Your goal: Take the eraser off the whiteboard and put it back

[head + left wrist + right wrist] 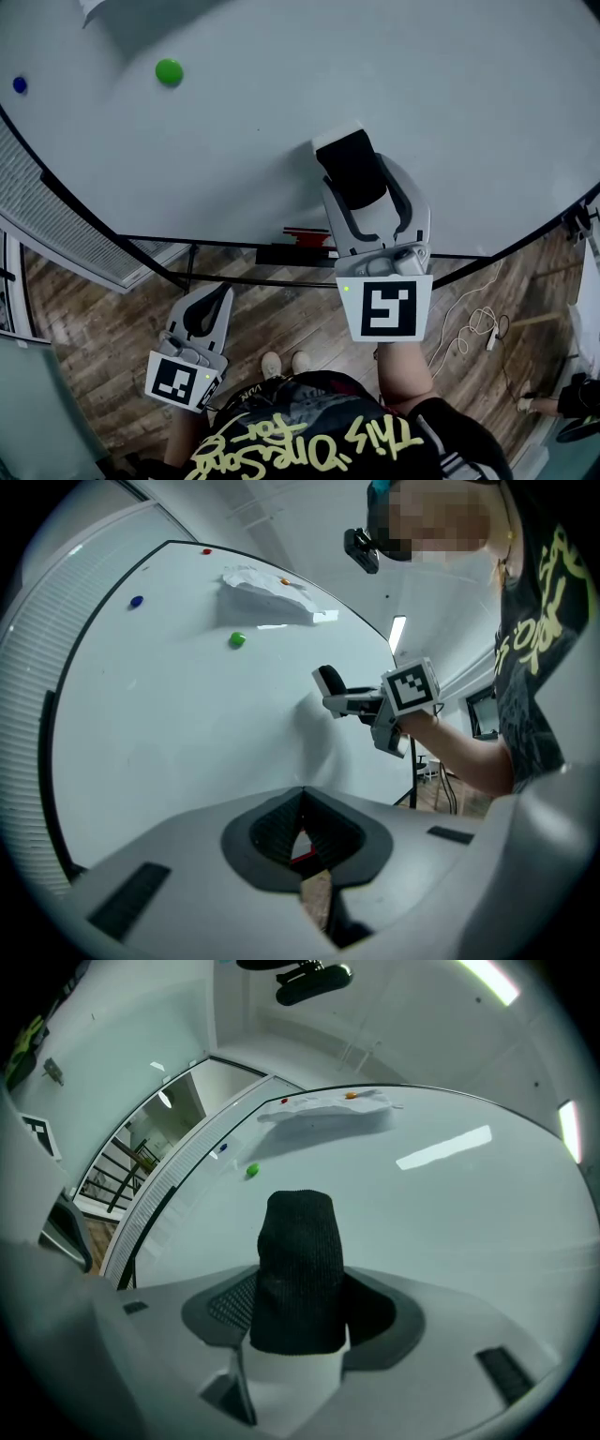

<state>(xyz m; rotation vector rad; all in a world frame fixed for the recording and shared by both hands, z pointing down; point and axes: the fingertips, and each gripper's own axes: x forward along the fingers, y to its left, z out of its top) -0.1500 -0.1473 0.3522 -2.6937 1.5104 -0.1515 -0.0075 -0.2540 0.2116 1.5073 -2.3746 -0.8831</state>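
Overhead, the whiteboard fills most of the head view; the right gripper is raised in front of its lower part, and its jaws are clamped on the eraser; the eraser stands between them with its white body pinched on both sides and its black felt end sticking out past the jaw tips towards the board; whether it touches the board I cannot tell; the left gripper hangs low over the wooden floor, well apart from the eraser, its jaws drawn together with nothing between them; higher on the board sit a crumpled paper sheet, a green magnet and a blue magnet.
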